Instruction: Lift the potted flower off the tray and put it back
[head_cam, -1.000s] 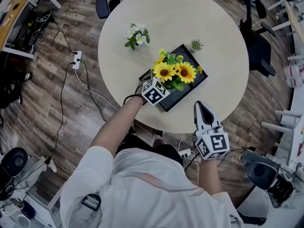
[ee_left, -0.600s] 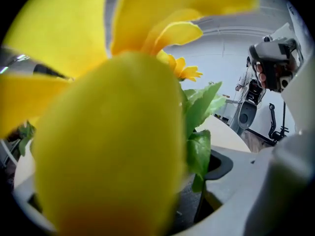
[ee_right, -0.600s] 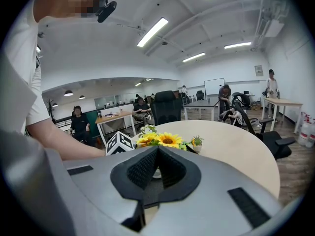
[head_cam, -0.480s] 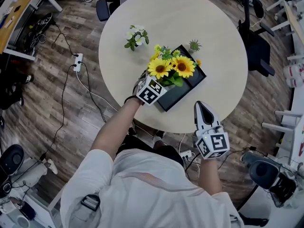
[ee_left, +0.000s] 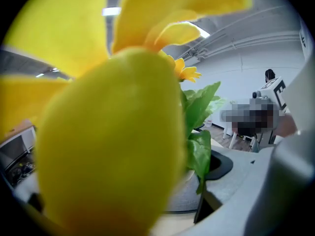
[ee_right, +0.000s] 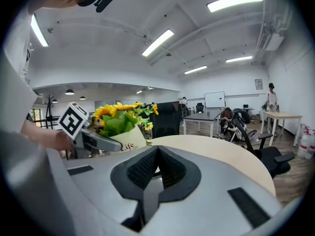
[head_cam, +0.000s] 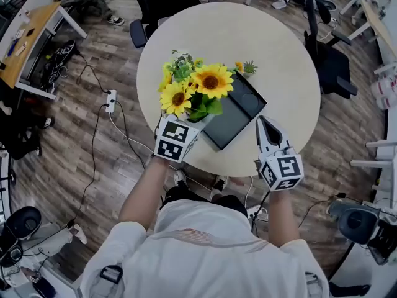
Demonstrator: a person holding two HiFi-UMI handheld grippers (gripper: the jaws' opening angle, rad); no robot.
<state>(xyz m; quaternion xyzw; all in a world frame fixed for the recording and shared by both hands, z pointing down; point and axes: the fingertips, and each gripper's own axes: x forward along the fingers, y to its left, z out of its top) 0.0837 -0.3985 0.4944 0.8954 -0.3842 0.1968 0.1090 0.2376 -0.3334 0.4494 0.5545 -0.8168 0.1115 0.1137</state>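
The potted flower (head_cam: 197, 89), yellow sunflowers in a white pot, hangs in the air above the round table's (head_cam: 248, 36) left front part. It is clear of the black tray (head_cam: 234, 112). My left gripper (head_cam: 191, 123) is shut on the pot. In the left gripper view, yellow petals (ee_left: 108, 132) and green leaves (ee_left: 199, 117) fill most of the picture and hide the jaws. My right gripper (head_cam: 267, 126) hovers at the table's front edge, to the right of the tray, shut with nothing in it. From the right gripper view the potted flower (ee_right: 120, 124) appears to the left, held by the left gripper (ee_right: 96, 140).
A small green plant (head_cam: 249, 67) stands on the table by the tray's far corner. Dark office chairs stand at the table's right (head_cam: 329, 58) and far side (head_cam: 161, 5). A power strip with cables (head_cam: 111, 101) lies on the wood floor at left.
My left gripper has raised the potted flower off the tray, up and to the left. The tray now lies bare. The right gripper has barely moved.
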